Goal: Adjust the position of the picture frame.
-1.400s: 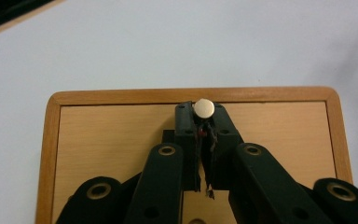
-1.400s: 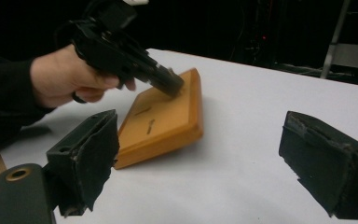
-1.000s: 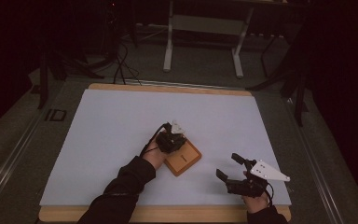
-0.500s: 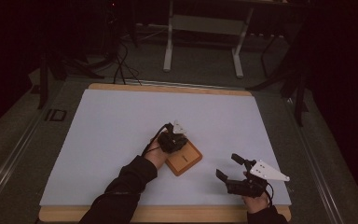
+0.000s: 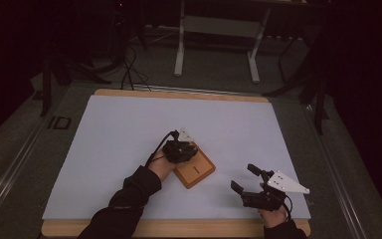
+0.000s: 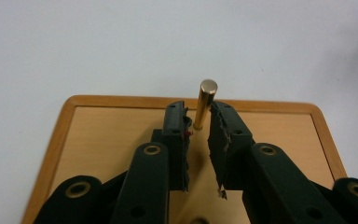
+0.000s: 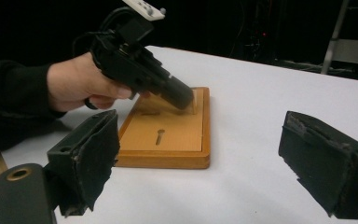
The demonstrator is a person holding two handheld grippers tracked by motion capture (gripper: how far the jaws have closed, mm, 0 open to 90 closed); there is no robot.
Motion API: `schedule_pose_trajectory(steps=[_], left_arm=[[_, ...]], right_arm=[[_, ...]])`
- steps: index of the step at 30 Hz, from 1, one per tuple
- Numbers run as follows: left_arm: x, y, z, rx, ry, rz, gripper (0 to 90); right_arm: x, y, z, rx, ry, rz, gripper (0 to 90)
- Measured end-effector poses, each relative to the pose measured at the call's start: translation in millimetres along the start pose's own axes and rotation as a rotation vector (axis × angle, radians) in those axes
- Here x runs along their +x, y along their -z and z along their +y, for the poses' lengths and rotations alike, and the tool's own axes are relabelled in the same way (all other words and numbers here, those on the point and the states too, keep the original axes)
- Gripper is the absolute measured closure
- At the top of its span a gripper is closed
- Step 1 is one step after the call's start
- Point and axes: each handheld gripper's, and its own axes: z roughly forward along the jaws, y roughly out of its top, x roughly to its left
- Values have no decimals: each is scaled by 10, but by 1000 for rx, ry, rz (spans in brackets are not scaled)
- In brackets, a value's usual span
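From above, your left gripper point(image 5: 180, 150) sits over the far corner of the wooden board point(image 5: 197, 173) near the middle of the white table point(image 5: 104, 139), while your right gripper point(image 5: 245, 180) waits well apart at the near right, its jaws wide and empty.

Along your left gripper point(image 6: 199, 122), the brass pin point(image 6: 205, 103) stands upright in the board point(image 6: 102, 135), between the jaw tips. The jaws have just been opening, and a gap shows on each side of the pin, so the grip looks released. The pin seems seated.

From your right gripper point(image 7: 200, 154), a second pin point(image 7: 159, 136) lies flat on the board point(image 7: 177, 140); I judge that one is left to stand up.
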Motion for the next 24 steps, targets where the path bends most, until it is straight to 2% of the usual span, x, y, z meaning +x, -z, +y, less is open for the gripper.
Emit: schedule_pose_trajectory(steps=[1, 2, 7, 11, 15, 18, 24], left_arm=[[15, 31, -2, -3, 0, 11, 767], [41, 60, -2, -10, 9, 3, 767], [189, 117, 2, -10, 30, 72, 801], [303, 93, 16, -18, 51, 79, 870], [366, 25, 78, -23, 70, 81, 898], [370, -50, 123, -5, 54, 87, 900], [433, -163, 200, 11, 58, 91, 900]], right_arm=[[5, -2, 1, 1, 1, 3, 119], [11, -5, 2, 1, 6, 3, 119], [24, -9, 5, 2, 10, 3, 119], [13, -8, -1, 3, 8, 1, 119], [13, -14, -4, 7, 3, 2, 119], [19, -9, -5, 8, 5, 3, 119], [7, 4, -10, 5, -3, 2, 119]])
